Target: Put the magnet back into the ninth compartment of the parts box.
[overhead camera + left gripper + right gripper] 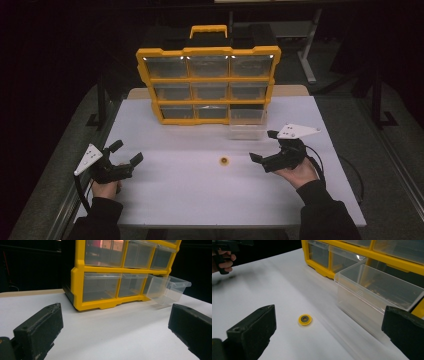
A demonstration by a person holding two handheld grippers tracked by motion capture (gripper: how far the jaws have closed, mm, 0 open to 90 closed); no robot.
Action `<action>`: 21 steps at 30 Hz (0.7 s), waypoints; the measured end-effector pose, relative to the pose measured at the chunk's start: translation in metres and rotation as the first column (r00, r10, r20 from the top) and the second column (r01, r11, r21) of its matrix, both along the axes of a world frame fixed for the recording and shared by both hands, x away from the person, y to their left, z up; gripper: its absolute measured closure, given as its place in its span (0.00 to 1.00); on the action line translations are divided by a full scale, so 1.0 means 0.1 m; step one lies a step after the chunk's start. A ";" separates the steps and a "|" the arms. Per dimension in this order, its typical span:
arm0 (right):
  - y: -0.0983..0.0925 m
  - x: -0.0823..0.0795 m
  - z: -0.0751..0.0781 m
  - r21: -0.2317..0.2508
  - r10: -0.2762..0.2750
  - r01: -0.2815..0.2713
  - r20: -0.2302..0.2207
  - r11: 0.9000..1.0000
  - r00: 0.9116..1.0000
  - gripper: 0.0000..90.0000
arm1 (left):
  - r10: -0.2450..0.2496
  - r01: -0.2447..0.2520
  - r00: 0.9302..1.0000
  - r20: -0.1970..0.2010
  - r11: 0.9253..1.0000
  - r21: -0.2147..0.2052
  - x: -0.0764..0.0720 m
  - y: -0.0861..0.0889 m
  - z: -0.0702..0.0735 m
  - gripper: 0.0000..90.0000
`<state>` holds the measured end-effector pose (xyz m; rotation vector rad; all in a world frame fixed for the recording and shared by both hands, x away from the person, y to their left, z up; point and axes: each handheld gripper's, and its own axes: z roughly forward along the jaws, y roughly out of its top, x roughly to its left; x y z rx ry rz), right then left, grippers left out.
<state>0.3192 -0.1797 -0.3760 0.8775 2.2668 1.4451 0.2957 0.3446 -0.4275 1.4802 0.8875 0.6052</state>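
Yellow washer (224, 160) on white table (200, 200) centre. Left gripper (126, 153) at 9 o'clock, right gripper (263, 146) at 3 o'clock; both jaws wide apart, empty. Pulled-out clear drawer (246, 124) of organiser (208, 80) at 1 o'clock.

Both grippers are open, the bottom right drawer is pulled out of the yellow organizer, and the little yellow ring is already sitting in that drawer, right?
Not quite. The yellow ring is not in the drawer; it lies on the white table in front of it, between the two grippers, as the high view and right gripper view show. The rest holds: left gripper and right gripper are open, and the bottom right drawer is pulled out of the organizer.
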 end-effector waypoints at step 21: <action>0.26 0.08 -0.05 -0.077 0.074 -0.077 -0.046 0.994 0.996 0.00 | -0.003 0.003 1.000 0.001 1.000 -0.002 0.00 0.00 0.00 0.00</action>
